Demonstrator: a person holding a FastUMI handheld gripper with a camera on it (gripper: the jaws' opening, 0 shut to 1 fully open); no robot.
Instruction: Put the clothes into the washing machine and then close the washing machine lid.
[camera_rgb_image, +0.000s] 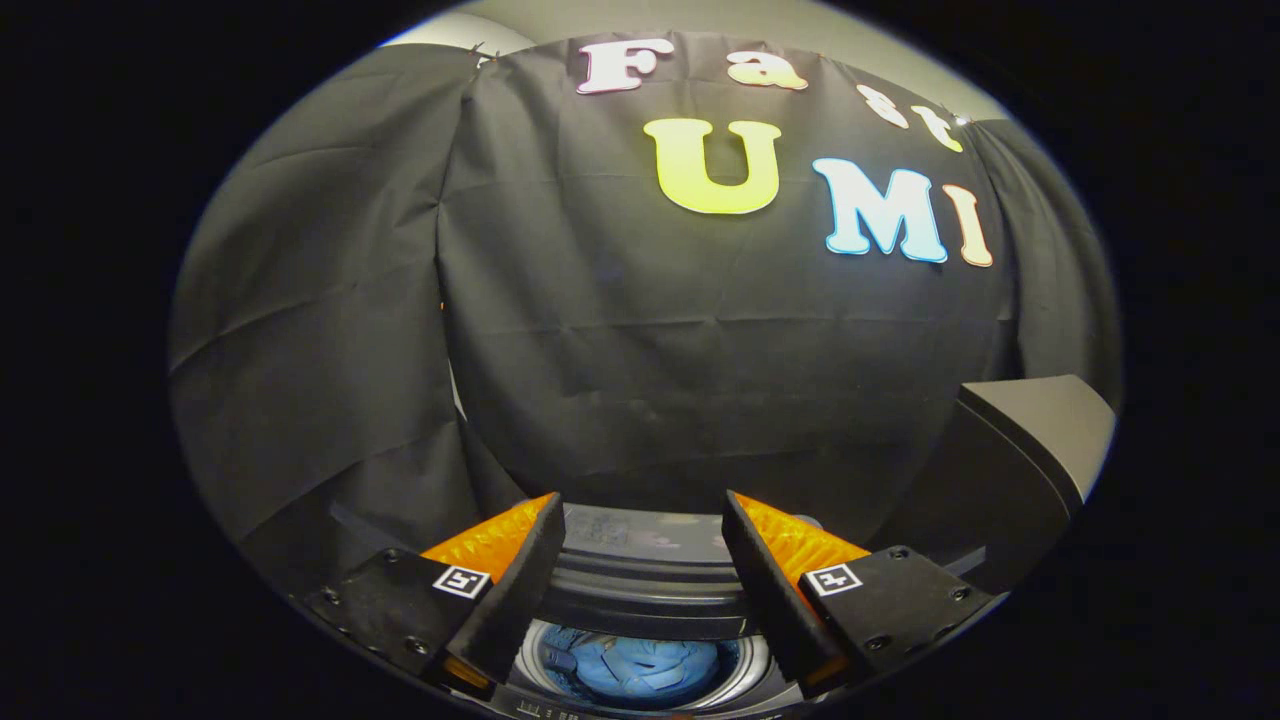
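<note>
My gripper (643, 510) hangs above the washing machine (640, 585), its two fingers spread apart with nothing between them. Below and between the fingers I see the round drum opening (745, 675). Blue clothes (640, 668) lie crumpled inside the drum. The machine's dark lid (1030, 440) stands raised to the right, beyond the right finger. The rear panel of the machine runs across just ahead of the fingertips.
The booth's black cloth wall (650, 340) hangs close behind the machine and wraps round the left side. A pale wall (700, 20) shows above the cloth.
</note>
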